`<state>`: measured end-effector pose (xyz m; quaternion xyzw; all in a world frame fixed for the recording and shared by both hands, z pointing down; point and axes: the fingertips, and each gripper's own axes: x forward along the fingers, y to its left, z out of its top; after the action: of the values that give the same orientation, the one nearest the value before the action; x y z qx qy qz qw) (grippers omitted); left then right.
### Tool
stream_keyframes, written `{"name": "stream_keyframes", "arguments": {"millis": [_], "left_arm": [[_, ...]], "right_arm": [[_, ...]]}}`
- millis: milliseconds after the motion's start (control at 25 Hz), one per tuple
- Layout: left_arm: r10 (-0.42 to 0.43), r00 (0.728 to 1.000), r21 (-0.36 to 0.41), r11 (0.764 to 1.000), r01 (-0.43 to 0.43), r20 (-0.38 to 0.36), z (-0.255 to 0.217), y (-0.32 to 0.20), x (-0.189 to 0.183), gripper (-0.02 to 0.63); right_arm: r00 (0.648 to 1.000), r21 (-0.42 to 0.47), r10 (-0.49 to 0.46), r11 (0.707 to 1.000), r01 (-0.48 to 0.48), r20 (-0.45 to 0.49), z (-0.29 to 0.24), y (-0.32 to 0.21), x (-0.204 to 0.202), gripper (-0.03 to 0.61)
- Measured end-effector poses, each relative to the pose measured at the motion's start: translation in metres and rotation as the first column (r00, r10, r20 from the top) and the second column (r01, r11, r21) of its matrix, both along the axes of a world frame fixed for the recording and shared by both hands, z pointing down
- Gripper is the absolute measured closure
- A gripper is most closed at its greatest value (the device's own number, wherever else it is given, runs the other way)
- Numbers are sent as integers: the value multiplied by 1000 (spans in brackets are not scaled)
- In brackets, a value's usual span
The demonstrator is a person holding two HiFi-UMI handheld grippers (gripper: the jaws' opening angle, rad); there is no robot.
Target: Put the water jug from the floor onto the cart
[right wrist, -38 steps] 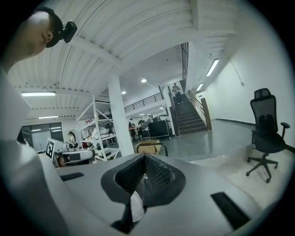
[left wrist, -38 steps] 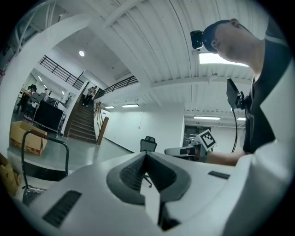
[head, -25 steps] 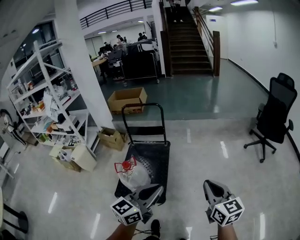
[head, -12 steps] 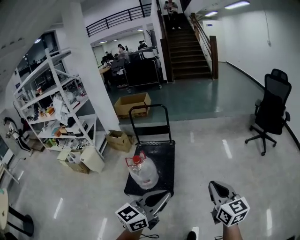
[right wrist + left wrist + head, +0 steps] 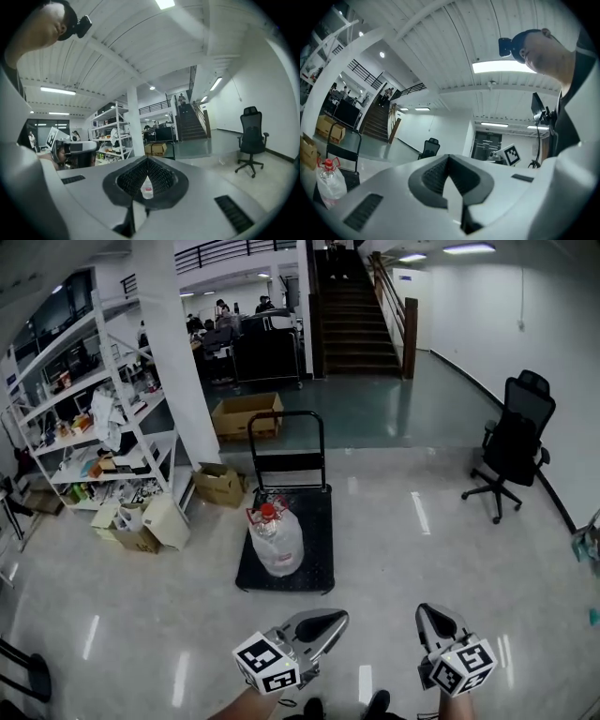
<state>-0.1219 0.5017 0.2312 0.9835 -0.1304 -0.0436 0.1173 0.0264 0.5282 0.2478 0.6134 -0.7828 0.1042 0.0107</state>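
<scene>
Dark stairway (image 5: 354, 315) at the far end of the hall, with people at desks (image 5: 225, 324) to its left behind a white column (image 5: 178, 352). White shelving rack (image 5: 94, 418) along the left side, crowded with clutter; a small cardboard box (image 5: 219, 484) and a white bin (image 5: 167, 519) lie at its foot, and a larger open cardboard box (image 5: 246, 415) sits further back. Black office chair (image 5: 514, 442) stands alone on the glossy floor (image 5: 412, 549), well apart on the right.

You are holding your right gripper (image 5: 147, 161) with its fingers (image 5: 133, 178) pressed together on nothing, and the water jug (image 5: 146, 187) is showing far off in the notch between them. An office chair (image 5: 251, 140) is standing at right, a staircase (image 5: 190, 125) is rising mid-frame, and your left gripper (image 5: 89, 146) is hovering at left before the shelving (image 5: 110, 136).
</scene>
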Motion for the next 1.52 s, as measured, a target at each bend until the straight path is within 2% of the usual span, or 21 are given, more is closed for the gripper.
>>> {"name": "stream_keyframes", "arguments": {"millis": [120, 280, 400, 600, 760, 840, 920, 1040, 1160, 1280, 1520], "left_arm": [[6, 1000, 12, 1000, -6, 13, -9, 38, -5, 612], [-31, 999, 41, 999, 30, 24, -17, 91, -1, 612], [-71, 997, 44, 997, 70, 26, -13, 140, 19, 612], [-105, 994, 9, 994, 105, 28, -4, 225, 54, 612], [-155, 986, 33, 988, 154, 55, -12, 270, 64, 612], [-171, 980, 87, 983, 163, 97, -16, 286, 60, 612], [-204, 969, 126, 974, 187, 137, -16, 295, 52, 612], [-241, 956, 154, 964, 216, 168, -12, 308, 38, 612], [-243, 950, 181, 961, 209, 196, -5, 312, 18, 612], [-250, 953, 146, 963, 226, 172, -13, 309, -6, 612], [-239, 961, 167, 962, 215, 141, -22, 315, -43, 612]], "right_arm": [[1000, 10, 10, 1000, -10, 20, -8, 38, -4, 578], [1000, 44, -16, 999, 15, 21, -17, 90, 1, 578], [999, 63, -50, 997, 50, 8, -14, 139, 19, 578], [995, 43, -100, 994, 99, 8, -2, 222, 50, 578], [993, 40, -111, 993, 112, -30, -7, 267, 69, 578], [992, 51, -114, 992, 117, -45, -14, 281, 69, 578], [993, 67, -122, 990, 122, -8, -23, 292, 66, 578], [993, 76, -116, 990, 115, 8, -27, 305, 61, 578], [994, 86, -105, 991, 105, -1, -30, 311, 45, 578], [994, 85, -105, 991, 106, -11, -37, 313, 21, 578], [996, 75, -86, 993, 88, -22, -43, 314, -9, 578]]}}
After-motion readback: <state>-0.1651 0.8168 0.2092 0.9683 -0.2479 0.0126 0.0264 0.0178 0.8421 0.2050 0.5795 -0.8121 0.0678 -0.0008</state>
